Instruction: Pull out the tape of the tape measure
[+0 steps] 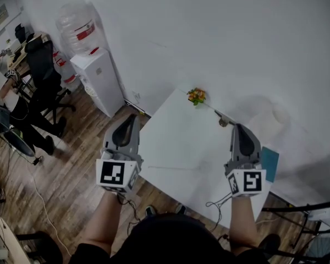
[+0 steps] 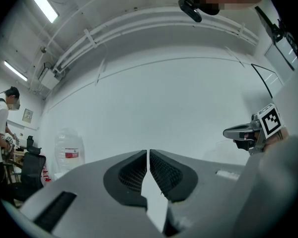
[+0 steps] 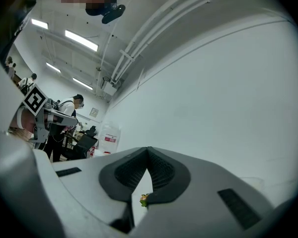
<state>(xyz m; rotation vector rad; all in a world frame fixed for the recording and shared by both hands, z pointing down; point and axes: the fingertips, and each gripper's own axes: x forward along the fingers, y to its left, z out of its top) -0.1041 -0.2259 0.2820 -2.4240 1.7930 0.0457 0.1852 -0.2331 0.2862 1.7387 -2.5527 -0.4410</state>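
On the far left, a person in a white top (image 1: 3, 89) sat by a black office chair (image 1: 44, 70) on the brown wooden floor (image 1: 71, 164). Next to the chair stood a white water cooler (image 1: 102, 78) with a big clear bottle (image 1: 77, 26) on top.

Then came my left gripper (image 1: 131, 118). I held it up in the air over the left edge of the white tabletop (image 1: 176, 142). In the left gripper view, the left gripper (image 2: 148, 155) had its grey claw nearly closed. Only a thin slit showed between the two sides, and nothing was in it.

At the far corner of the tabletop lay a small orange, green and yellow thing (image 1: 197, 96). It may have been the tape measure, but it was too small for me to tell. No claw touched it. A little to its right, by the far edge, lay a small dark grey thing (image 1: 224, 121), just ahead of my right gripper (image 1: 237, 126).

I held the right gripper up over the right side of the tabletop. In the right gripper view, its claw (image 3: 148, 151) was closed tight at the tips and held nothing. The small colourful thing (image 3: 145, 199) peeked through the gap lower down, well beyond the claw.

A flat teal thing (image 1: 269, 164) lay at the right edge of the tabletop.
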